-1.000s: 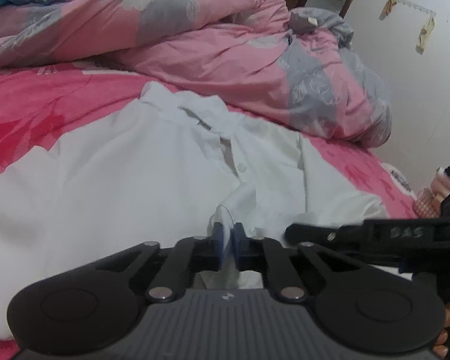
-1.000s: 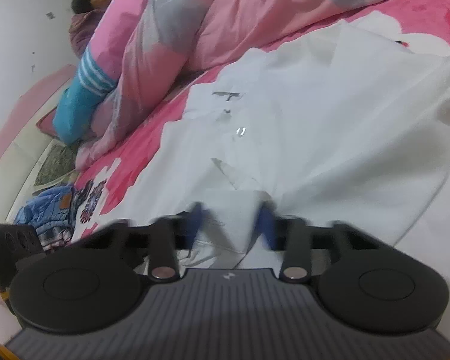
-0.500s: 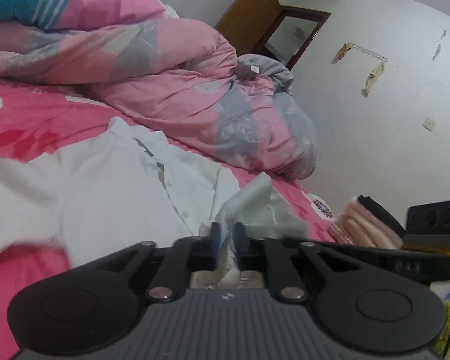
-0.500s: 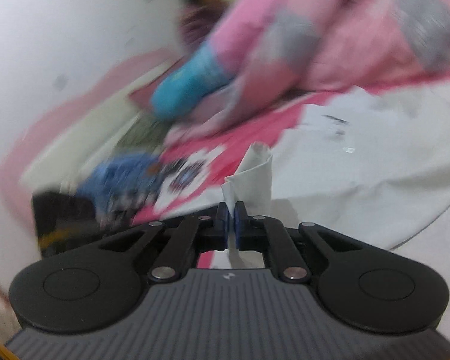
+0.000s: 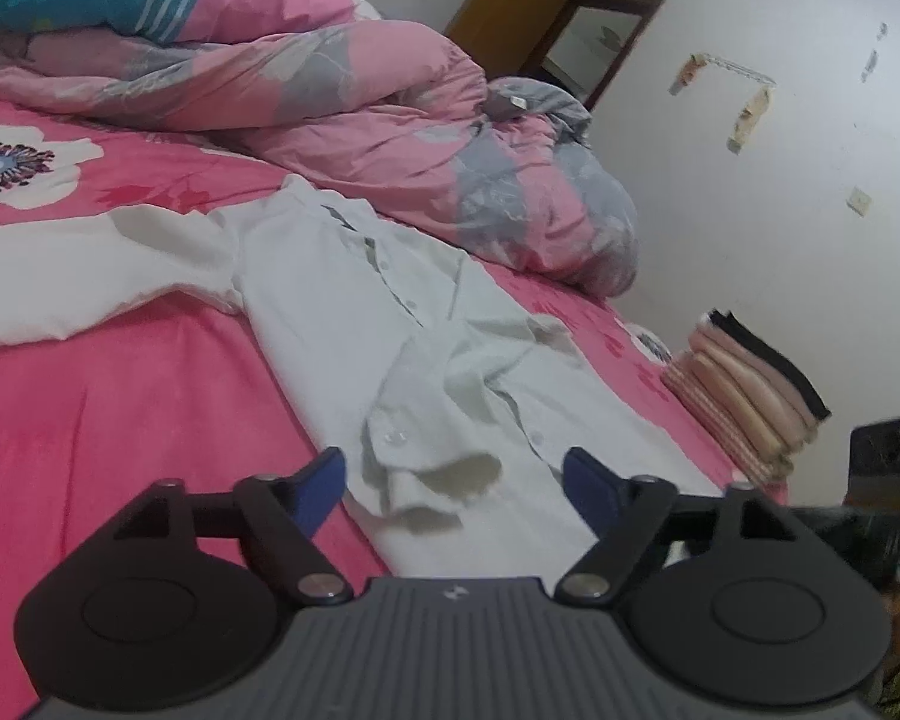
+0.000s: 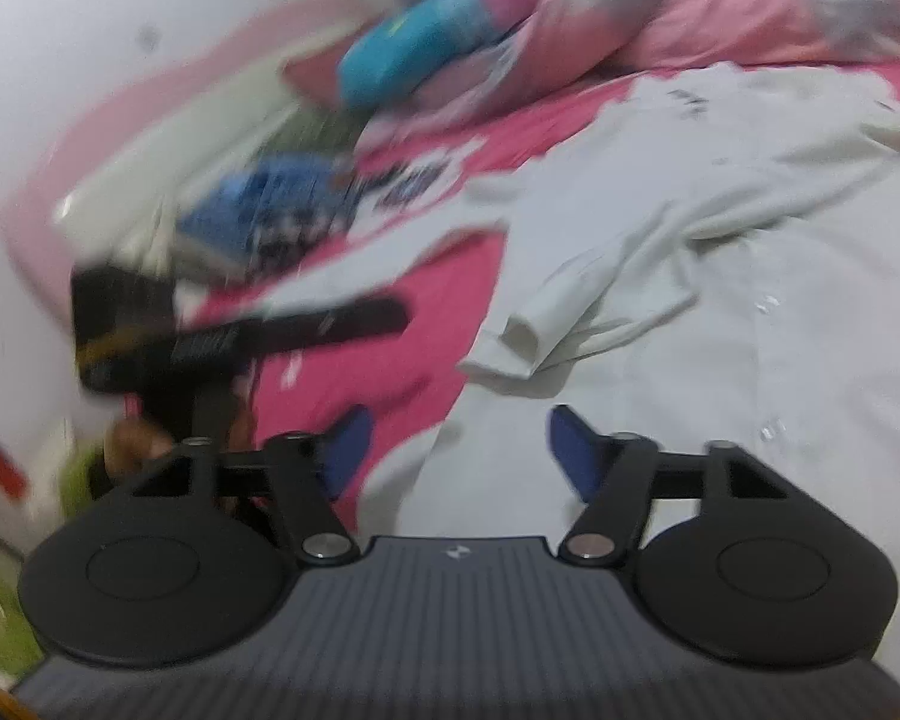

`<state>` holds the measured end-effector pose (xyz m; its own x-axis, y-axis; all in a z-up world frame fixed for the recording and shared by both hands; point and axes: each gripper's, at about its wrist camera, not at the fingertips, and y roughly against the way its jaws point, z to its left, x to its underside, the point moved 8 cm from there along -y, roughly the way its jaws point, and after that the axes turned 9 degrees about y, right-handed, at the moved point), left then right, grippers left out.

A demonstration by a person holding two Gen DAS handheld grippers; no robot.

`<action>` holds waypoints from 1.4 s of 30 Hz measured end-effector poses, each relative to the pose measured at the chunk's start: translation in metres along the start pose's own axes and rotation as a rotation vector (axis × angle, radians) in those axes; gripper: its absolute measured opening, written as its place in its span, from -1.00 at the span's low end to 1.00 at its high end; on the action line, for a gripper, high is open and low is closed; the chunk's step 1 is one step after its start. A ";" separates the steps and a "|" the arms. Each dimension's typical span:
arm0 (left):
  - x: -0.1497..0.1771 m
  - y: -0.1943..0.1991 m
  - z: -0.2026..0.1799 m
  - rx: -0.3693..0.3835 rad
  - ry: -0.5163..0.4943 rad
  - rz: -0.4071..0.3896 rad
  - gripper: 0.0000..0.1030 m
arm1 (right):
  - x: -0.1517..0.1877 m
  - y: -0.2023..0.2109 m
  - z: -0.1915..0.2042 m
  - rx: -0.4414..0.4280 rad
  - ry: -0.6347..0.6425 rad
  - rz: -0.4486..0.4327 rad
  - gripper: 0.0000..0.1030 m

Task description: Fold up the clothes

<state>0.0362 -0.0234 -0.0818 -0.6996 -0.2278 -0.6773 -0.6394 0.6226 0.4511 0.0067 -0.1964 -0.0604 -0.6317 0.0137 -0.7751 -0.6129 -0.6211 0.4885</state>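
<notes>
A white button-up shirt [image 5: 354, 294] lies on the pink bedsheet [image 5: 90, 420], its collar towards the heaped quilt. A sleeve with its cuff [image 5: 426, 480] is folded across the body and rests just ahead of my left gripper [image 5: 453, 483]. That gripper's jaws are opening, and no cloth is pinched between its blue pads. In the blurred right wrist view the same shirt [image 6: 720, 240] shows with a sleeve cuff [image 6: 522, 342] lying loose ahead of my right gripper [image 6: 456, 444]. Its jaws are opening too, wide apart, with only cloth below them.
A pink and grey quilt [image 5: 342, 90] is heaped along the far side of the bed. A stack of folded clothes [image 5: 750, 396] sits at the bed's right edge near the white wall. Blue patterned clothing [image 6: 270, 210] lies at the left, beyond the other gripper [image 6: 240, 336].
Both grippers held sleeve cloth pinched and carried it sideways across the shirt. Now both have opened and let go, and the sleeves lie folded on the shirt's body.
</notes>
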 end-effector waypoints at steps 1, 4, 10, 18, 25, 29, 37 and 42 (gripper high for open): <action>0.003 0.002 -0.003 -0.003 -0.009 0.002 0.76 | -0.001 0.005 -0.002 0.014 -0.029 -0.031 0.72; 0.012 0.008 -0.011 -0.024 -0.029 -0.008 0.92 | -0.007 0.017 -0.013 0.072 -0.111 -0.112 0.97; 0.037 0.019 -0.024 -0.092 -0.010 0.009 1.00 | -0.004 0.019 -0.035 0.260 -0.195 -0.122 0.97; 0.058 0.032 -0.031 -0.155 0.002 0.045 1.00 | 0.006 0.015 -0.041 0.538 -0.084 -0.055 0.97; 0.066 0.044 -0.025 -0.182 0.061 0.037 1.00 | -0.005 0.030 -0.015 0.675 0.168 -0.162 0.97; 0.067 0.049 -0.006 -0.271 0.122 0.029 1.00 | -0.008 0.032 -0.009 0.644 0.196 -0.171 0.97; 0.063 0.060 0.004 -0.360 0.134 0.007 1.00 | -0.015 0.035 -0.005 0.621 0.182 -0.203 0.97; 0.055 0.067 0.004 -0.366 0.133 -0.031 1.00 | -0.017 0.031 -0.003 0.592 0.214 -0.193 0.97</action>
<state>-0.0436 0.0084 -0.0908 -0.6979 -0.3521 -0.6237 -0.7157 0.3107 0.6255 -0.0005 -0.2177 -0.0337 -0.4131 -0.1123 -0.9037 -0.9021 -0.0857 0.4230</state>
